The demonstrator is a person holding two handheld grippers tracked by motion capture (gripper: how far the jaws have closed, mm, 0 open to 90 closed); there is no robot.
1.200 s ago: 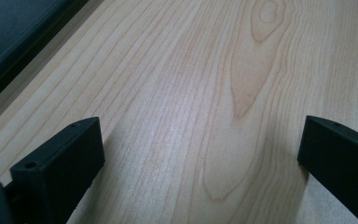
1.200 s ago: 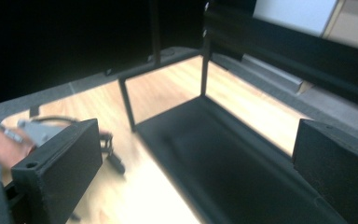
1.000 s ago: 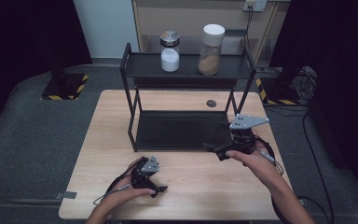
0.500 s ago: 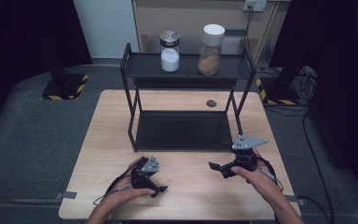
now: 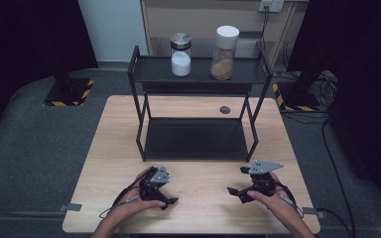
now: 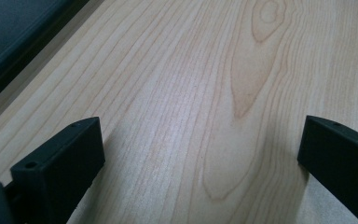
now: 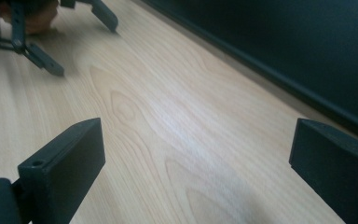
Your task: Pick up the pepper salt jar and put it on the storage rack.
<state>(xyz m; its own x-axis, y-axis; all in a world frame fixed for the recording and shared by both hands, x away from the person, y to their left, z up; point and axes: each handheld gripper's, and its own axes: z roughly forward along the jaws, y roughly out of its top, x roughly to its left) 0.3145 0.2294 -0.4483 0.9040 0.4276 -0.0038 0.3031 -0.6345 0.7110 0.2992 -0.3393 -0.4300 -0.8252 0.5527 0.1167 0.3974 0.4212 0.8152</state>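
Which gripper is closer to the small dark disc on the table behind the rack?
Right. The right gripper sits at the table's near edge, slightly right of the dark disc. The left gripper rests equally near the edge but farther left.

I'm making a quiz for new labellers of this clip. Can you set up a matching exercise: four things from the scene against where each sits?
Things:
1. white-powder jar
2. brown-powder jar
3. left gripper
4. right gripper

Places:
A. near table edge, right side
B. top shelf, left jar
C. near table edge, left side
D. top shelf, right jar

Pairs: 1-B, 2-D, 3-C, 4-A
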